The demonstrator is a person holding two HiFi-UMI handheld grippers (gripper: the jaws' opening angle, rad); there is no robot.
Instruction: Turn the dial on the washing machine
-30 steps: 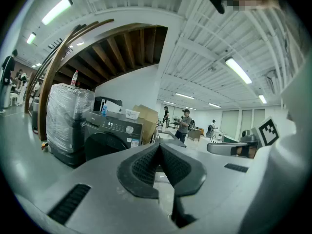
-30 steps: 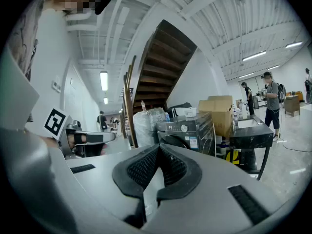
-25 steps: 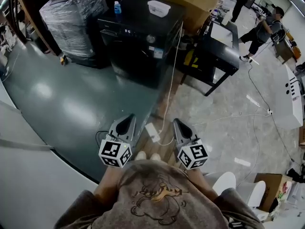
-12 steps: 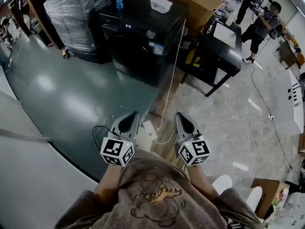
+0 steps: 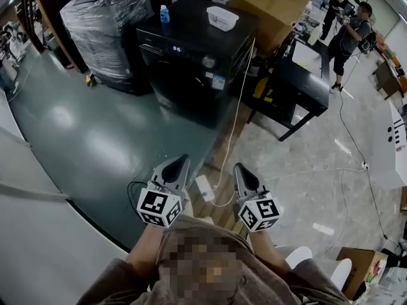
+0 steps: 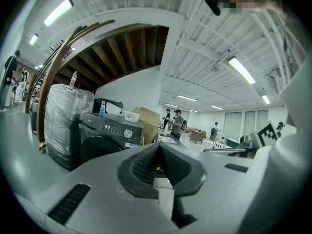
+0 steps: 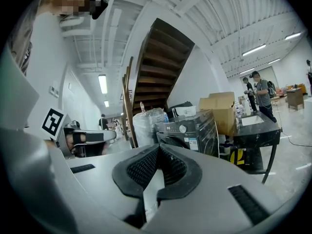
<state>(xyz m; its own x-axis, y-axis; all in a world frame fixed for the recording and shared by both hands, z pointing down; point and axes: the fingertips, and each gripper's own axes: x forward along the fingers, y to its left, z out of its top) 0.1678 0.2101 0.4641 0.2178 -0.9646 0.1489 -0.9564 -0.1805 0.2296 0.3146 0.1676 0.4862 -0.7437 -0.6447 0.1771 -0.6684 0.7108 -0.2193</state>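
Note:
A black washing machine stands ahead across the floor, with a round silver dial on its front panel beside a lit display. The same washing machine and its dial show in the left gripper view, and the dial again in the right gripper view. My left gripper and right gripper are held low near my body, far from the machine. Both have their jaws closed together with nothing between them.
A white tub and a blue bottle sit on the machine. A plastic-wrapped pallet stands to its left, cardboard boxes and a black table to its right. A white cable and power strip lie on the floor. People stand far right.
The view has advanced toward the washing machine, which looks slightly larger and lower in the picture. Both grippers stay shut and keep their place near my body.

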